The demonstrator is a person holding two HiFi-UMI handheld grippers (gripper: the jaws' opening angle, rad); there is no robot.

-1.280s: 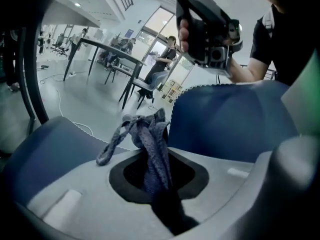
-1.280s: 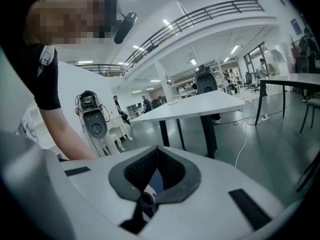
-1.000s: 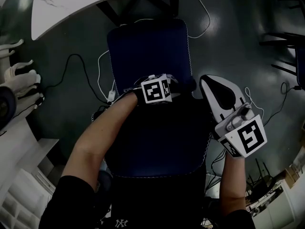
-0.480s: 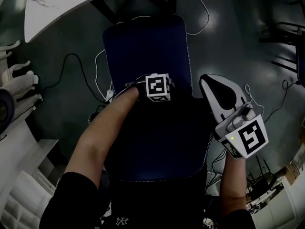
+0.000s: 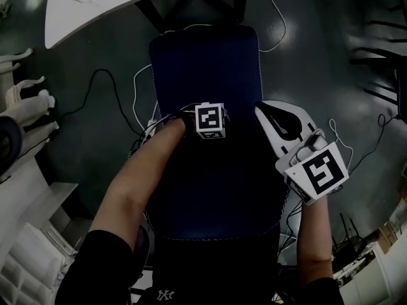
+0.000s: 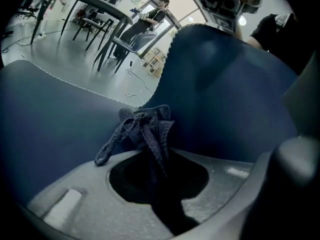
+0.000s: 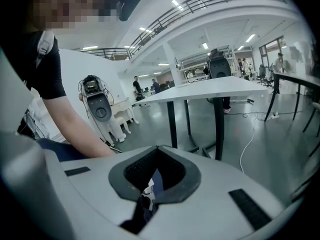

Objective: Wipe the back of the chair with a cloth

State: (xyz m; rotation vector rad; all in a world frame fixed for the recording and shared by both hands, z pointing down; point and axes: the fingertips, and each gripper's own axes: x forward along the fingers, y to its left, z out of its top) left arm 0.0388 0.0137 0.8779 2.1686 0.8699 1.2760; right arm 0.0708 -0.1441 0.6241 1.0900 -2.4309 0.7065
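We see the cloth (image 6: 142, 129), dark grey and crumpled, grasped by the left gripper (image 6: 150, 156), whose jaws are clenched on it. Its loose bunch stands out in front of the jaws, at the fold where the two padded parts of the chair (image 5: 203, 62) meet. We cannot tell if it presses on the padding. In the head view this gripper is over the middle of the chair, and mostly its marker cube (image 5: 210, 119) shows. The chair is dark blue, with a line of white stitching along its edges.

The right gripper (image 5: 267, 113) is held just beside the right edge of the chair, its jaws closed together on nothing.

The floor (image 5: 318, 56) is dark grey and shiny, with reflections of lamps. A white desk (image 5: 127, 2) with a rounded edge and black legs stands just beyond the far edge of the chair. White cables (image 5: 273, 18) lie on the floor around the chair. The right gripper view shows a large hall with a railed gallery above and people far away.

On the person's black shirt we read a small white emblem (image 5: 163, 295); it looks like the letters N and Y interlaced.

The floor to the right of the chair is open, crossed only by thin cables. At the left, white shelves (image 5: 25, 259) stand near.
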